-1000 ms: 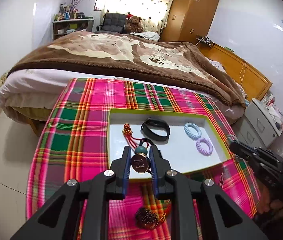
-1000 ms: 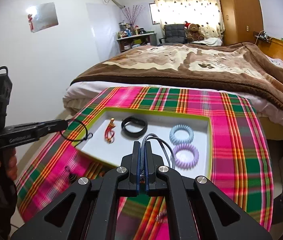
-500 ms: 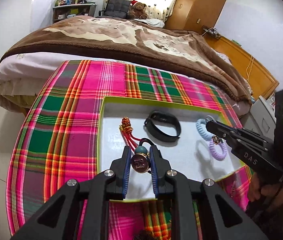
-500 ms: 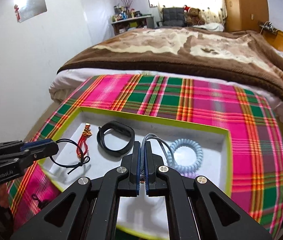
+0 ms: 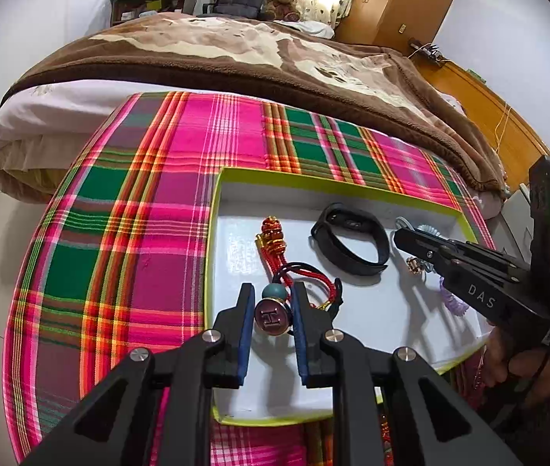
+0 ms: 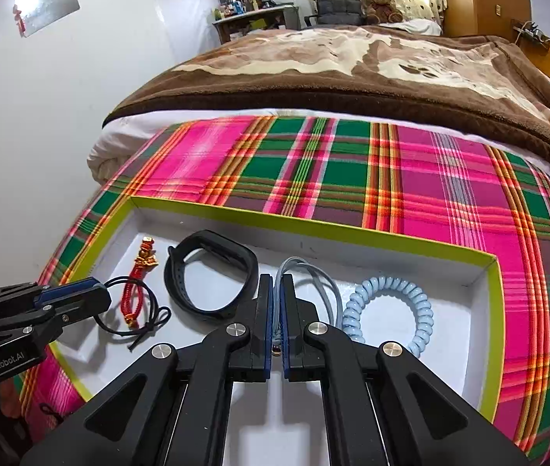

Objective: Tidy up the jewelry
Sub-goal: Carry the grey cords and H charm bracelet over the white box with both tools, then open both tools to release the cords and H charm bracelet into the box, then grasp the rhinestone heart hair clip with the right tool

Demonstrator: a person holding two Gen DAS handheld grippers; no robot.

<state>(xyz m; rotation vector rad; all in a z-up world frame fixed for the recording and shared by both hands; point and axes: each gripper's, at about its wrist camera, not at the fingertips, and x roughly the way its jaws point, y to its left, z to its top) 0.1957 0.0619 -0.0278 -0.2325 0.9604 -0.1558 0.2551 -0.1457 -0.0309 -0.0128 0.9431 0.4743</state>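
A white tray with a lime-green rim [image 5: 329, 180] lies on the plaid cloth. My left gripper [image 5: 273, 303] is shut on a black hair tie by its round "H" button charm [image 5: 273, 317], low over the tray's near left part. Its black cord [image 6: 147, 320] trails onto the tray floor beside a red knotted charm [image 5: 273, 237]. My right gripper [image 6: 277, 283] is shut on a grey cord bracelet [image 6: 308, 272], whose loop sticks out past the fingertips. A black wristband [image 6: 213, 275] lies to its left and a blue coil tie [image 6: 387, 310] to its right. A purple coil tie [image 5: 451, 303] shows partly behind the right gripper [image 5: 403, 235].
The pink and green plaid cloth [image 6: 352, 171] covers a table that abuts a bed with a brown blanket [image 6: 352, 62]. A small dark item [image 6: 51, 411] lies on the cloth in front of the tray's left corner. A person's hand [image 5: 523, 369] holds the right gripper.
Both grippers have come down and forward over the tray. The right gripper has swung in from the right edge to above the coil ties. Both grips are unchanged.
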